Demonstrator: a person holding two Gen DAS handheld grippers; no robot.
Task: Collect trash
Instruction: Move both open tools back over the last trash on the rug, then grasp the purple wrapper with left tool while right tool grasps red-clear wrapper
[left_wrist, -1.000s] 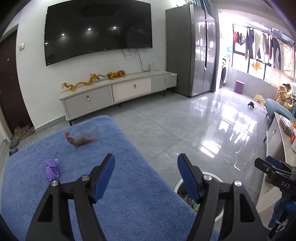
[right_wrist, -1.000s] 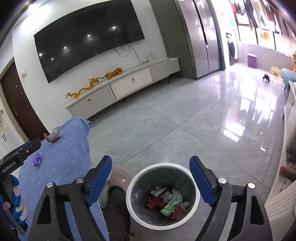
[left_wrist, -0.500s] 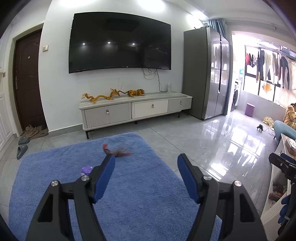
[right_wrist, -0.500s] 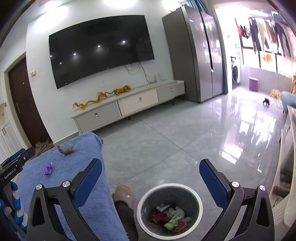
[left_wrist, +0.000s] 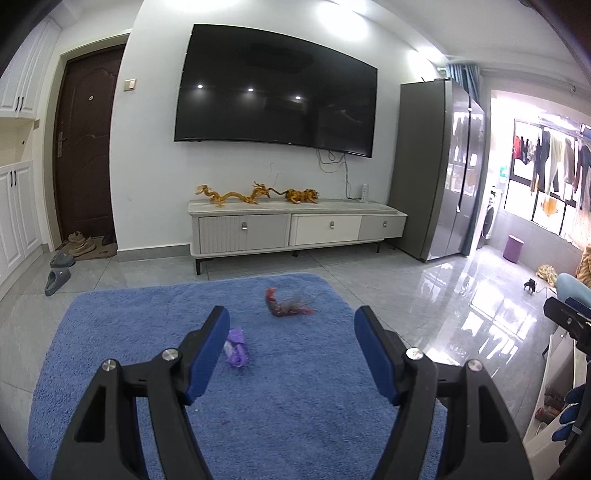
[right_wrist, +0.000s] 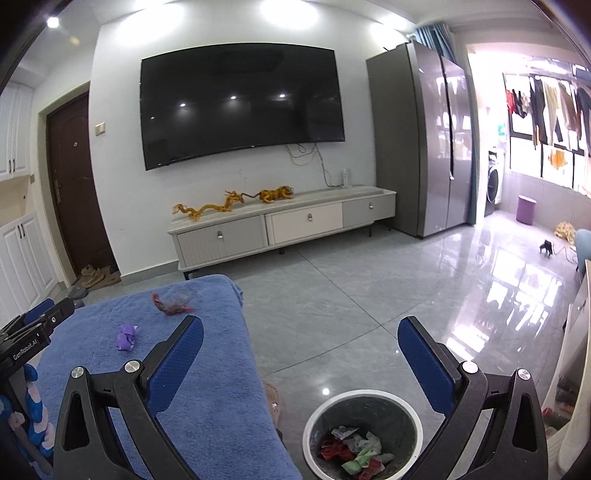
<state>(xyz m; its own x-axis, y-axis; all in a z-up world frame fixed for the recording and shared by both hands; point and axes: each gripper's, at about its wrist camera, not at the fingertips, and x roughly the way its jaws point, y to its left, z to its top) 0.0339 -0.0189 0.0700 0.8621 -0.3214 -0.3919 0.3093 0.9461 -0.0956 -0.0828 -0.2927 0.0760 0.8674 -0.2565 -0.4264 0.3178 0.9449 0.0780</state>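
A crumpled purple wrapper (left_wrist: 236, 348) and a red-and-clear wrapper (left_wrist: 286, 304) lie on a blue towel-covered surface (left_wrist: 295, 406). My left gripper (left_wrist: 291, 341) is open and empty, above the towel, the purple wrapper just by its left finger. In the right wrist view the purple wrapper (right_wrist: 126, 336) and red wrapper (right_wrist: 170, 304) lie to the left. My right gripper (right_wrist: 301, 356) is open and empty, above the floor near a grey bin (right_wrist: 364, 400) with several wrappers inside.
A TV cabinet (left_wrist: 295, 229) with gold dragon figures stands against the far wall under a large TV (left_wrist: 275, 88). A grey fridge (left_wrist: 437, 166) stands at the right. A slippered foot (right_wrist: 273, 402) is beside the bin. Glossy tile floor (right_wrist: 369, 288) lies between.
Both grippers have tilted up and swung left. The left view now centres on the towel and both wrappers. The right gripper has opened wider and the bin sits lower in its view.
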